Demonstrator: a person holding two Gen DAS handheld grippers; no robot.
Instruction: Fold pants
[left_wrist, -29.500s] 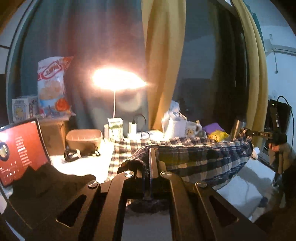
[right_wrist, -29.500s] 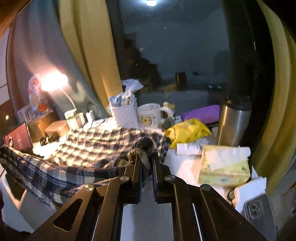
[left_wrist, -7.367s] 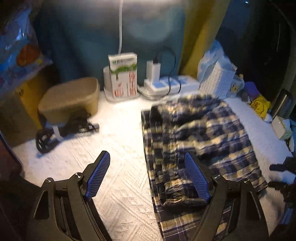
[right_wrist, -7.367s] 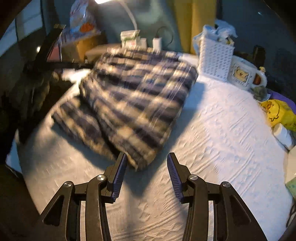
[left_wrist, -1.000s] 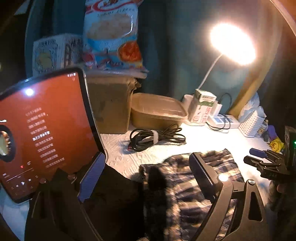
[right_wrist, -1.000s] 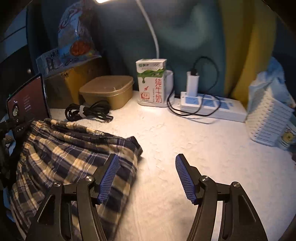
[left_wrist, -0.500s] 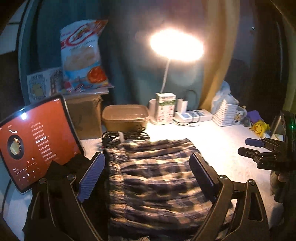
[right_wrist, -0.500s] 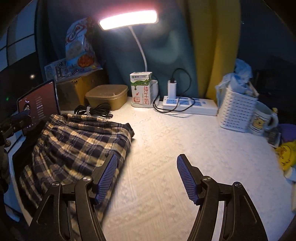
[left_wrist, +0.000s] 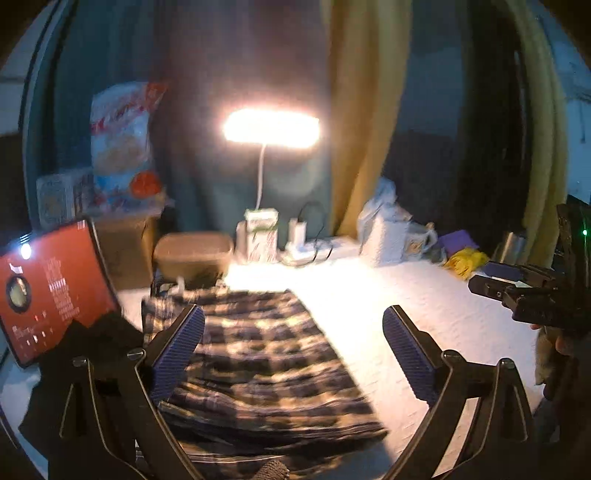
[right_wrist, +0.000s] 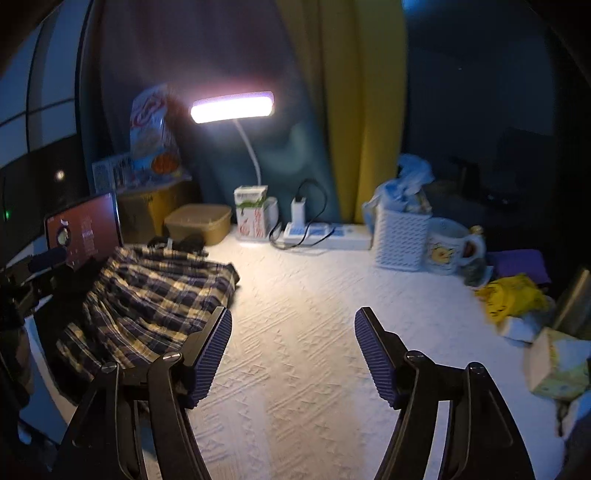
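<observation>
The plaid pants (right_wrist: 147, 299) are seen lying folded into a compact rectangle at the left side of the white textured surface (right_wrist: 317, 325), beside a black cloth (left_wrist: 99, 332) and in front of a propped tablet (left_wrist: 48, 288) with a red screen. A coiled black cable (right_wrist: 177, 242) and a tan lidded container (right_wrist: 199, 219) sit just behind the bundle, under the glow of a desk lamp (right_wrist: 232, 105).

The folding itself is judged to be essentially done. What remains, if anything, would be a tidying pass: edges should be squared and layers pressed flat, with the fabric touched only lightly so the stack is not dragged toward the surface's left edge or onto the cable.

The left hand-held gripper (left_wrist: 293, 354) is held above and behind the pants, its jaws spread wide, nothing between them. The right hand-held gripper (right_wrist: 293, 354) is held over bare surface to the right of the bundle, likewise spread and empty; its left finger only overlaps the fabric's corner in view, and contact cannot be told.
</observation>
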